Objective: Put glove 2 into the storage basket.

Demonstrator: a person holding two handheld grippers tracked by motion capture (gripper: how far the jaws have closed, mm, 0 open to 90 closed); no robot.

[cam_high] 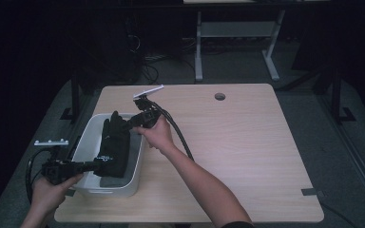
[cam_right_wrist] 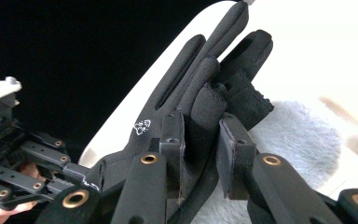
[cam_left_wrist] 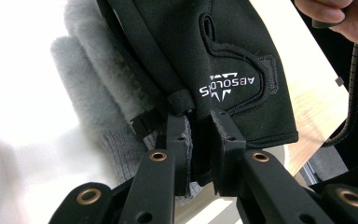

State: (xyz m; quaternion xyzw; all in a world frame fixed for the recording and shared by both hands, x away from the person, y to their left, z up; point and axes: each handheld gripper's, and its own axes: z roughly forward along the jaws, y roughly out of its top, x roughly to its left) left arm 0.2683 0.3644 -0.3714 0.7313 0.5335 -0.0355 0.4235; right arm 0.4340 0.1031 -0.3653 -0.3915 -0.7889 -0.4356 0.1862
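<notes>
A smooth black glove [cam_high: 114, 141] hangs stretched above the white rectangular bin [cam_high: 134, 178], over fuzzy grey fabric [cam_left_wrist: 95, 100]. The left gripper [cam_left_wrist: 199, 140] pinches its cuff; the right gripper [cam_right_wrist: 200, 144] is clamped on its finger end.

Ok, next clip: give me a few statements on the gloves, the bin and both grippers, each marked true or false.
1. The left gripper is clamped on the cuff end of the black glove. True.
2. The right gripper hangs open, away from the glove. False: its jaws pinch the glove's finger end.
3. A grey fuzzy glove lies in the white bin beside the black one. True.
4. The bin sits at the table's right edge. False: it is at the left edge of the wooden table.
</notes>
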